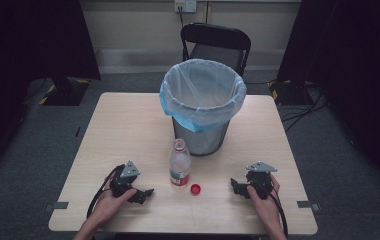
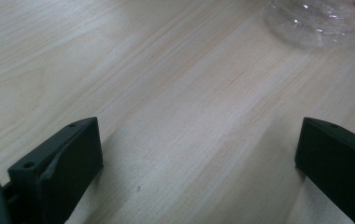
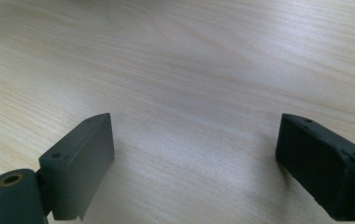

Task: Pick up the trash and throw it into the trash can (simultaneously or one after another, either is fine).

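My left gripper and right gripper rest on the table, jaws wide and empty. Between them lies the red cap; just beyond stands the uncapped bottle. I'd grasp its body squarely, then lift to the bin behind

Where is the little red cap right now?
In the high view, the red cap lies on the table, just right of the uncapped bottle, between the two grippers.

One bottle, one cap, one bin
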The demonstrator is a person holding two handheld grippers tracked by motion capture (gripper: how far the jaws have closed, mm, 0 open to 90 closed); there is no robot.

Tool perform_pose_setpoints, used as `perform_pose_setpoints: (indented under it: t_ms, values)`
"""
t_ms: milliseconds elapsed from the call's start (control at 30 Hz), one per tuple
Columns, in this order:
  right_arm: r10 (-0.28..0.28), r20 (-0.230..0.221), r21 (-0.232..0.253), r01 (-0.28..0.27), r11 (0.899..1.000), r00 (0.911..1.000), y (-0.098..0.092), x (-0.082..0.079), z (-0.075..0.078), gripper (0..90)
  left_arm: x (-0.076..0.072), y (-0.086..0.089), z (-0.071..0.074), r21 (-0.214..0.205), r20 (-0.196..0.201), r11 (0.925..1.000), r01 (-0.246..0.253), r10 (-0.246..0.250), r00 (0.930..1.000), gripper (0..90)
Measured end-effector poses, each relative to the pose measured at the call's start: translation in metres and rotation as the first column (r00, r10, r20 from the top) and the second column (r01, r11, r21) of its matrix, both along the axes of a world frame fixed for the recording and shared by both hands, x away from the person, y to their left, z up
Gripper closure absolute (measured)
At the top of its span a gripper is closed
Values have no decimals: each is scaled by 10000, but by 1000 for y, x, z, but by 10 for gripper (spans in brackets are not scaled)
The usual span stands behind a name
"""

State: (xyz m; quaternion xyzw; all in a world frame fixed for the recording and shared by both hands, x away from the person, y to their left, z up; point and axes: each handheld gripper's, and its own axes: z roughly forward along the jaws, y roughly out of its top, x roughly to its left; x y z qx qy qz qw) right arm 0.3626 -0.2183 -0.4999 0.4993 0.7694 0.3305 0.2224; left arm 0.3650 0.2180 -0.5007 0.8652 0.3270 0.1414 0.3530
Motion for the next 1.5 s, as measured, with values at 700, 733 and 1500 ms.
perform_pose_setpoints:
  t_ms: [700,733,1500]
  values:
    - [9,6,-2,-9,10000,10000,0,0,0,108,-4,4,9,-650,-198,9978,-87,74,9998,160]
    - [87,15,-6,-87,10000,10000,-1,0,0,108,-5,4,10,-927,-314,9957,-89,60,9995,160]
    - [317,9,3,-317,9995,9995,-3,0,0,108,-13,-17,56,-2584,786,9616,920,-740,9942,165]
